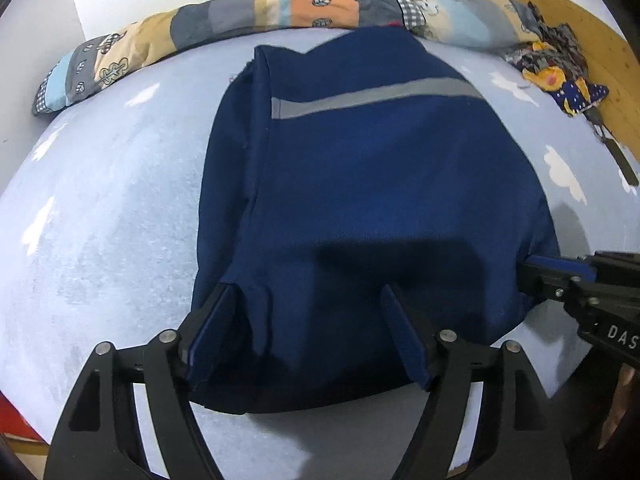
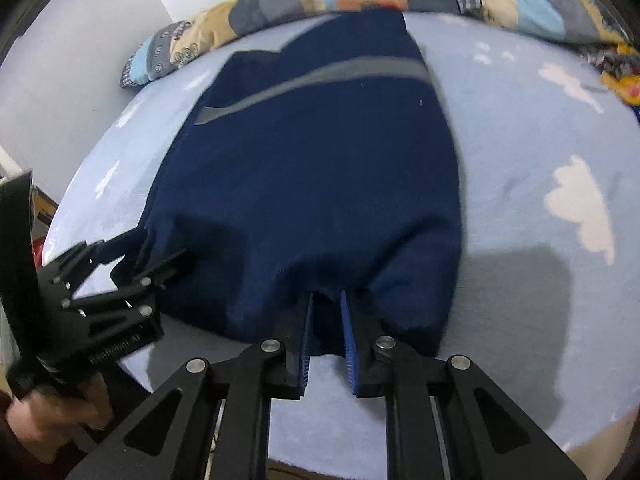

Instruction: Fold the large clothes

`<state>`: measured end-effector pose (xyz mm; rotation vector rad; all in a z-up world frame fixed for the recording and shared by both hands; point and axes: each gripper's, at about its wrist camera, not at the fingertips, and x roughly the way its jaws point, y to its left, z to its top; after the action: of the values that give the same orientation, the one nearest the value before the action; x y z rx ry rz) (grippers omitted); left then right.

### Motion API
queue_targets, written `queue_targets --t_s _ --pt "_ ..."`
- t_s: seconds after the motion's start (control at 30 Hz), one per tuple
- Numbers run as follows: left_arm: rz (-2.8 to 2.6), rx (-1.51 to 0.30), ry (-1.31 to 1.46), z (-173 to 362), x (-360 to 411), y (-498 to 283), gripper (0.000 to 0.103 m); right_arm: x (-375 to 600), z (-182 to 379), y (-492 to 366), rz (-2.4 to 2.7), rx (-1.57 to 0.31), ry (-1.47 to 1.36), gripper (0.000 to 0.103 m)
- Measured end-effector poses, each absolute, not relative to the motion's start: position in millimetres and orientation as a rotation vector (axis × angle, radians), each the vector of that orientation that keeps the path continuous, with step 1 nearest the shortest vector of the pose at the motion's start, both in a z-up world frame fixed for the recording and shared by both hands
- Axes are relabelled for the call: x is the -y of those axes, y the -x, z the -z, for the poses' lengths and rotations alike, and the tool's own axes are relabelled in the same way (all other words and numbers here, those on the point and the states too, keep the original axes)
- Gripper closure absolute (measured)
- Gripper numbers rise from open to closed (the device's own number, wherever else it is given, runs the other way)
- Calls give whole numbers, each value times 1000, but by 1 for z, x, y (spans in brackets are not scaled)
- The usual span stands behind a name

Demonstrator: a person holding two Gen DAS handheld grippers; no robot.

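Jaws on navy garment [image 1: 360, 184], patchwork quilt [image 1: 240, 16] behind, bed [image 1: 100, 200]

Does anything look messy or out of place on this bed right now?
Mostly tidy. The navy garment lies flat on the blue sheet. Only a crumpled patterned cloth sits bunched at the far right corner, beside the rolled quilt.

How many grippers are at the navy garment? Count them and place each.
2. The left gripper stands open over the near hem of the navy garment; the right gripper pinches that hem further right.
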<state>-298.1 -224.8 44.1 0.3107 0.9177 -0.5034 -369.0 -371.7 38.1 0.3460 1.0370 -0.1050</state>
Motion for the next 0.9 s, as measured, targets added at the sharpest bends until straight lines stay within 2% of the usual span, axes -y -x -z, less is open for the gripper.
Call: queue_targets --t_s 0.2,0.33,0.4,0.57,0.63,0.73,0.9 --pt "499 -857 -200 -68 195 323 28 384 -64 406 111 -857 -484 81" --pt "481 -814 -168 -84 184 338 27 387 -69 435 148 -814 -519 81" --pt "454 -741 -194 -83 181 347 21 384 -75 446 166 -777 -508 81" --pt "456 -762 -202 -74 181 346 21 365 -94 453 161 -657 -384 81" --pt "454 -761 -202 -69 179 350 20 360 -84 445 184 -660 -323 81" --pt "450 -802 -220 -56 186 345 20 362 -65 431 161 -709 -402 81" --pt "418 -804 -258 -43 200 337 19 358 -52 419 184 -760 -371 81"
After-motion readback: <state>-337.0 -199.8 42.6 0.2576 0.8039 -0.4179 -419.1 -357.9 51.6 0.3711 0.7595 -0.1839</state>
